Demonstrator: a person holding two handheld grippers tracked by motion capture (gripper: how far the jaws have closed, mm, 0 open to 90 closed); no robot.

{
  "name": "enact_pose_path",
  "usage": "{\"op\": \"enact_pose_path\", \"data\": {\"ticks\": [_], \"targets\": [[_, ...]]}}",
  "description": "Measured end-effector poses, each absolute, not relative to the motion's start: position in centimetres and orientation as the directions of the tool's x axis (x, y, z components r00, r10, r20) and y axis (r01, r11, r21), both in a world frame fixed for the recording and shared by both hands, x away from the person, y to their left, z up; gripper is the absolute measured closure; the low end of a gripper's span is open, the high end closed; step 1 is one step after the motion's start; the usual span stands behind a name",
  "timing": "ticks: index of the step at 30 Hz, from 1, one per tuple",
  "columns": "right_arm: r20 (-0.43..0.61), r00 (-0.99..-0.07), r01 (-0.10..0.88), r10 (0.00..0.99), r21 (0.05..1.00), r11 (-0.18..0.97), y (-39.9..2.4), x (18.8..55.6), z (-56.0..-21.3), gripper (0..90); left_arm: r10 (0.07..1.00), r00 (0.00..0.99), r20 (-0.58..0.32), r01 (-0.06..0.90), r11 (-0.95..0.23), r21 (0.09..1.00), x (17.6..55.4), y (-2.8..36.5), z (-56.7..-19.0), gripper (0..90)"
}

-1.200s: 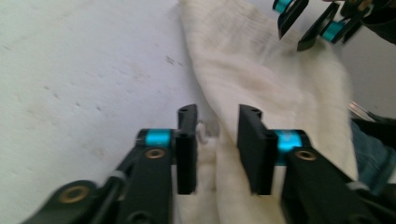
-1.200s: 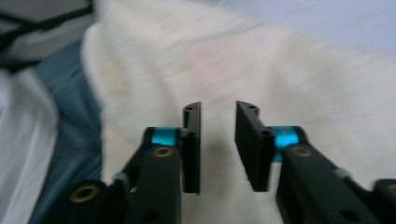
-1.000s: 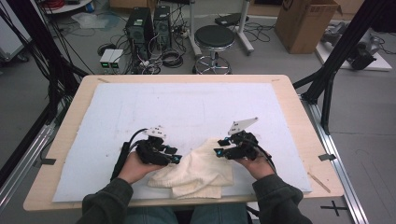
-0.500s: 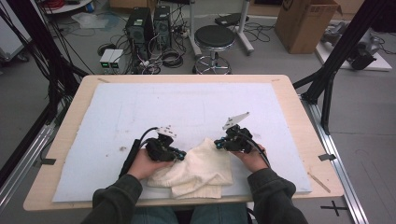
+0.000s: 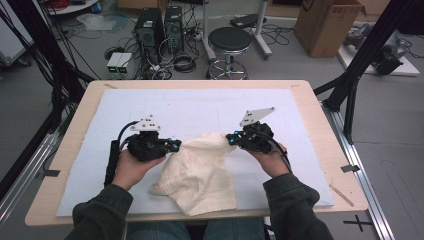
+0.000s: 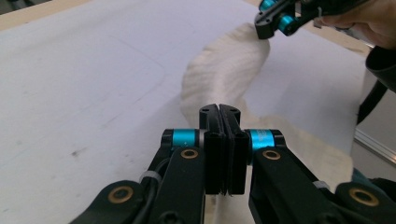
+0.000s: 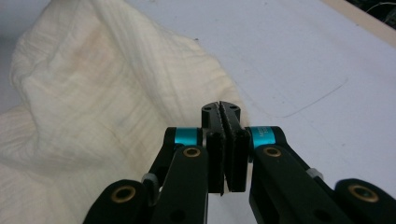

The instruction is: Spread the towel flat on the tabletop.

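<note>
Both grippers have been raised since before. Cloth (image 5: 200, 170) is clenched by left gripper (image 5: 172, 146) and right gripper (image 5: 231, 139), jaws just closed.

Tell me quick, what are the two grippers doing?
Left hand-held gripper: closed, pinching an edge of the cloth.
Right hand-held gripper: closed, pinching the cloth's other top edge.
</note>
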State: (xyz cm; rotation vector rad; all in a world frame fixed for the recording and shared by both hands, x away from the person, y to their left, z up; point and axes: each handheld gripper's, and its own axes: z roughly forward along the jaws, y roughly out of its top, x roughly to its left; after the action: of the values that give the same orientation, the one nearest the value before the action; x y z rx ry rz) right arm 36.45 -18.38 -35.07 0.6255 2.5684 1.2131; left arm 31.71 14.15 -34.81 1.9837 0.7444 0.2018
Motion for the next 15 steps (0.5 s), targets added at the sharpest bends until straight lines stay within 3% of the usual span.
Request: {"op": "enact_pose_path", "data": {"ticks": [9, 12, 15], "targets": [[-0.035, -0.847, 0.345, 0.53, 0.723, 0.598, -22.7, 35.4, -35.9, 88.9, 0.444, 0.865, -0.235, 0.447, -0.465, 0.764, 30.4, 7.5, -39.6, 87.1], [-0.018, -0.846, 0.366, 0.533, 0.706, 0.606, -23.7, 34.7, -37.3, 89.0, 0.393, 0.882, -0.259, 0.443, -0.509, 0.738, 30.2, 6.8, -40.4, 80.3], [-0.005, -0.848, 0.378, 0.529, 0.693, 0.614, -24.3, 34.0, -38.8, 88.9, 0.399, 0.88, -0.256, 0.443, -0.5, 0.744, 30.5, 7.7, -39.8, 75.2]]}}
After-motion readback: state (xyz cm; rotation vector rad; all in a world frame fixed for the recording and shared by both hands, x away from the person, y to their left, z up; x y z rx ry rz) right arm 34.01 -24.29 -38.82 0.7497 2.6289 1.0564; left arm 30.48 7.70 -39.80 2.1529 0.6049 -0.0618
